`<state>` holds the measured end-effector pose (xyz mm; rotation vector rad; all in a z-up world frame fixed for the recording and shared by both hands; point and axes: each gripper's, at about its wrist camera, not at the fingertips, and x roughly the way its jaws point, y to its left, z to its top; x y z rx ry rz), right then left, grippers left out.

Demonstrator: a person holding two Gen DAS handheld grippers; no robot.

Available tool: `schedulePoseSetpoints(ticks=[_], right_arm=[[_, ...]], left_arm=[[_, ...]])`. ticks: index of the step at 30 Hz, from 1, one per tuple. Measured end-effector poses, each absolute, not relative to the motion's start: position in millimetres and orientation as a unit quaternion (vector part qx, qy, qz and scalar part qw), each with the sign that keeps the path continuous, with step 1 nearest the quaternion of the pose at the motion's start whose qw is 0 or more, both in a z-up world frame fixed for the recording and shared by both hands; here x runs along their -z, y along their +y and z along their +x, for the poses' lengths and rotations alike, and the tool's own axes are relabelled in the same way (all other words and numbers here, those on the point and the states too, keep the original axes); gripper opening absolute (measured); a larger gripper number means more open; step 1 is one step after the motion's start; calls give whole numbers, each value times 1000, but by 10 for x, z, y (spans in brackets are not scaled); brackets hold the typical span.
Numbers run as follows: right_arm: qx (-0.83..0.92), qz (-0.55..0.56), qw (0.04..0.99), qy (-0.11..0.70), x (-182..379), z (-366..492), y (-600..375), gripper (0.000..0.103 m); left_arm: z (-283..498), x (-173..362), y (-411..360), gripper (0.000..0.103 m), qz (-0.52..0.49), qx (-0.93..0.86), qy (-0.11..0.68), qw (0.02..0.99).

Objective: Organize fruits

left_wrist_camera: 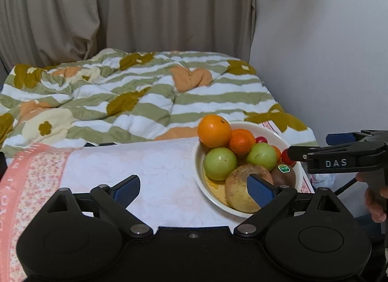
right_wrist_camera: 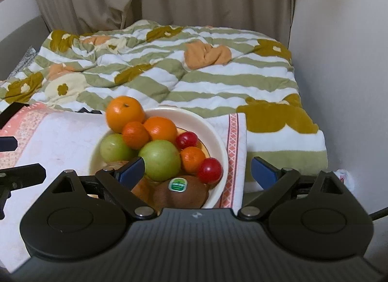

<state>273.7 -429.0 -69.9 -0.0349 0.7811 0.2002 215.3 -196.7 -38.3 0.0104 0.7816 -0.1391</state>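
Now, both grippers angled downward, right gripper (right_wrist_camera: 197, 170) spread empty over fruit bowl (right_wrist_camera: 218, 136), left gripper (left_wrist_camera: 194, 188) likewise released, seemingly empty.

I record a cream bowl (right_wrist_camera: 219, 141), orange, green and red fruit, one brown kiwi (right_wrist_camera: 180, 193) (green sticker), and a green-and-white striped quilt (right_wrist_camera: 218, 83).

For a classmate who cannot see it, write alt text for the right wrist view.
A cream bowl piled with oranges, green apples, red tomatoes and a stickered kiwi sits on a pink-edged cloth. The right gripper hangs open over it, holding nothing. Behind lies a striped floral quilt.
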Motion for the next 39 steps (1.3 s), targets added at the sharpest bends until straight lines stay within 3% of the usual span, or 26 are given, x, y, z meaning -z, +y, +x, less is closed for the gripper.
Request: schedulePoseSetpoints(ticks=[17,39], right_arm=[[-47,-1,941,336,-167,1409,-3514,103],[-23,-4,936,352,-137,735,-2972,103]], left_arm=[[1210,-199,-1028,103,-1,52,316,947],[743,-203,-483,103,26,45,310,949]])
